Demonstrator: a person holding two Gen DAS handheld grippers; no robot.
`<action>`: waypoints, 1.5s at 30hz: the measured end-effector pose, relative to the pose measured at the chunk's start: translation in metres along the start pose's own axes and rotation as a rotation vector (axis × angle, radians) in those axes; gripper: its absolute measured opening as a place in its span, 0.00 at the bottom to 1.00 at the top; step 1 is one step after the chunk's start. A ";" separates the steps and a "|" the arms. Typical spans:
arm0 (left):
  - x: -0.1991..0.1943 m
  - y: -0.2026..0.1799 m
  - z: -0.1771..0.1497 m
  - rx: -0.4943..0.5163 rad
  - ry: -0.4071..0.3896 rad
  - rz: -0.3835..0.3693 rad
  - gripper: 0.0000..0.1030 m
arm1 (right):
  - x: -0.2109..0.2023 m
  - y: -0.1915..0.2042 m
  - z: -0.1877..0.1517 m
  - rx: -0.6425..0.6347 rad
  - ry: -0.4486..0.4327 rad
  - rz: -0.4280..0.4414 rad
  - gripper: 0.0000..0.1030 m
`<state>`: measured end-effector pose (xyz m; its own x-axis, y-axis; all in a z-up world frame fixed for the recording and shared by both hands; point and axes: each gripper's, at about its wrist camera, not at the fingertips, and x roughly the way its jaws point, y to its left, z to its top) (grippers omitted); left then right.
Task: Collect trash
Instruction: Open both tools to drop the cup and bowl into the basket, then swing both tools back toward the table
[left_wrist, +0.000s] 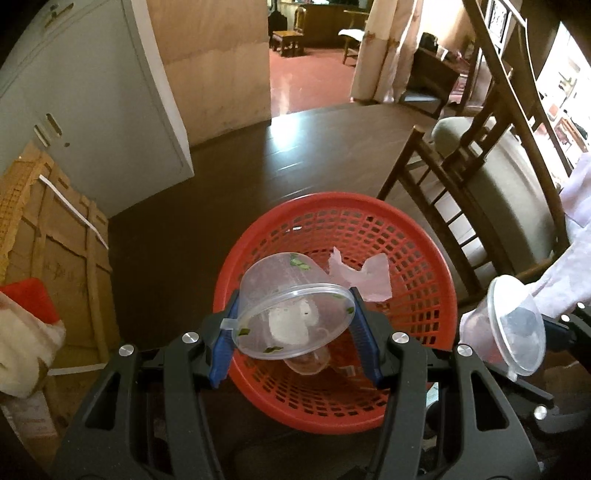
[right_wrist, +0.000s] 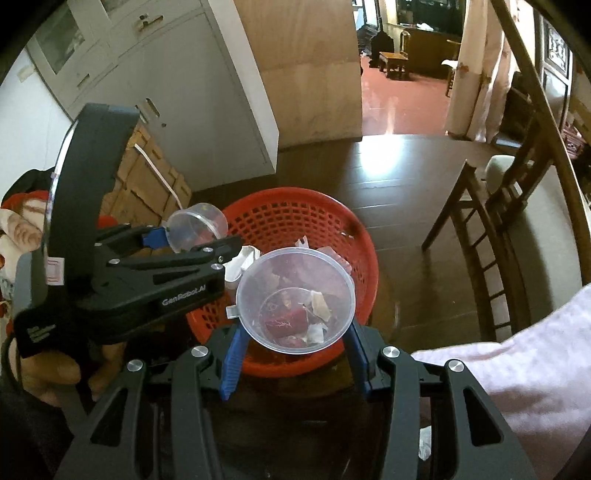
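A red mesh basket (left_wrist: 417, 295) stands on the floor and holds crumpled paper (left_wrist: 364, 275) and other scraps; it also shows in the right wrist view (right_wrist: 291, 218). My left gripper (left_wrist: 295, 332) is shut on a clear plastic tub (left_wrist: 291, 317) with green flecks, held over the basket's near side. My right gripper (right_wrist: 295, 343) is shut on a second clear plastic tub (right_wrist: 295, 299), held above the basket's near rim. Each gripper shows in the other's view: the right tub (left_wrist: 517, 328) beside the basket, the left gripper (right_wrist: 184, 240) at the basket's left rim.
A wooden chair (left_wrist: 472, 177) with a cushion stands right of the basket. A cardboard box (left_wrist: 55, 240) and a grey cabinet (left_wrist: 92, 92) stand on the left. Dark wood floor (left_wrist: 258, 162) runs ahead toward a doorway.
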<state>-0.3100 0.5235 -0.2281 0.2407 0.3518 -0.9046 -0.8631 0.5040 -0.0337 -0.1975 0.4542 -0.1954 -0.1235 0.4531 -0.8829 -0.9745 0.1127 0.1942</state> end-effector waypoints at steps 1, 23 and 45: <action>0.002 0.000 0.000 0.001 0.005 0.002 0.53 | 0.004 0.001 0.001 -0.006 0.002 0.005 0.47; 0.028 -0.010 0.024 -0.020 0.045 0.000 0.54 | 0.053 -0.006 0.002 0.029 0.048 0.040 0.53; -0.066 -0.020 0.028 -0.032 -0.098 -0.067 0.77 | -0.085 -0.020 -0.021 0.064 -0.178 0.029 0.62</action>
<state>-0.2964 0.5122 -0.1564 0.3388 0.3942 -0.8543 -0.8571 0.5039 -0.1074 -0.1713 0.3951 -0.1329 -0.1107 0.6055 -0.7881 -0.9564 0.1507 0.2501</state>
